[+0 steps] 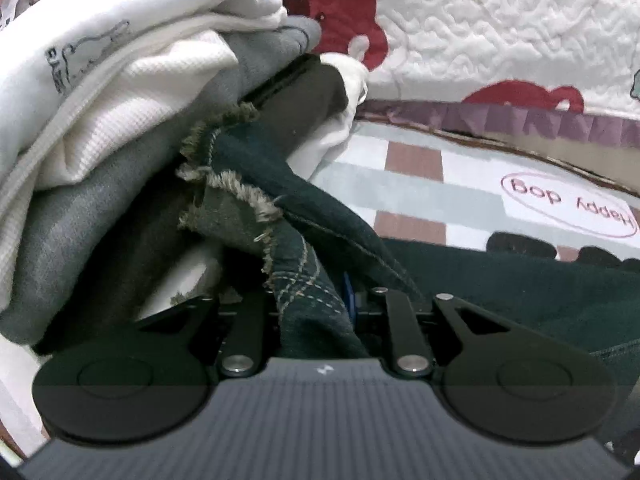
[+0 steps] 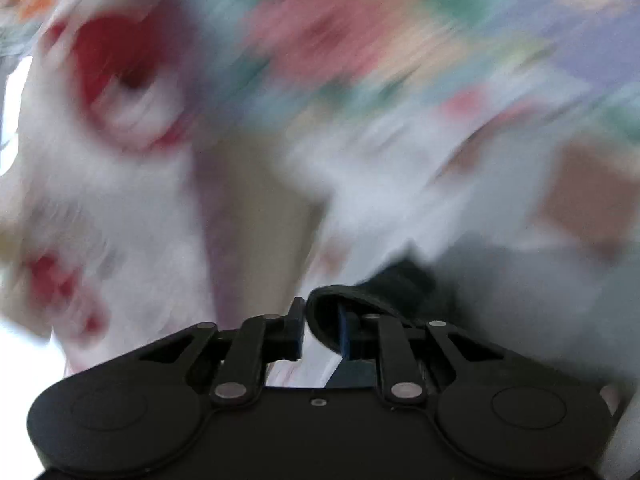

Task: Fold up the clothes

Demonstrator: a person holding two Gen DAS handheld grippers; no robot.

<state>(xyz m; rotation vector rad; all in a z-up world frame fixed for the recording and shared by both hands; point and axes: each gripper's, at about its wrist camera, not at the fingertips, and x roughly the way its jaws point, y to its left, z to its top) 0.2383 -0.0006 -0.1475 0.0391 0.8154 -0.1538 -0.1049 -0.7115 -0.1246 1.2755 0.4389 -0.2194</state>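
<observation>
In the left wrist view my left gripper point(image 1: 316, 304) is shut on dark blue jeans point(image 1: 280, 200) with a frayed hem. The denim bunches up between the jaws and hides the fingertips. More of the dark garment point(image 1: 520, 292) spreads to the right over the mat. The right wrist view is heavily blurred. There my right gripper point(image 2: 322, 332) has its jaws close together, with a folded edge of dark fabric point(image 2: 340, 300) wrapped over the right finger and pinched between the pads. That fabric trails off to the right.
A pile of clothes point(image 1: 120, 120) in white, grey and black rises at the left, right against the jeans. A striped play mat point(image 1: 440, 184) with a pink oval label lies beyond. A quilt point(image 1: 500, 40) with red cartoon figures borders the back.
</observation>
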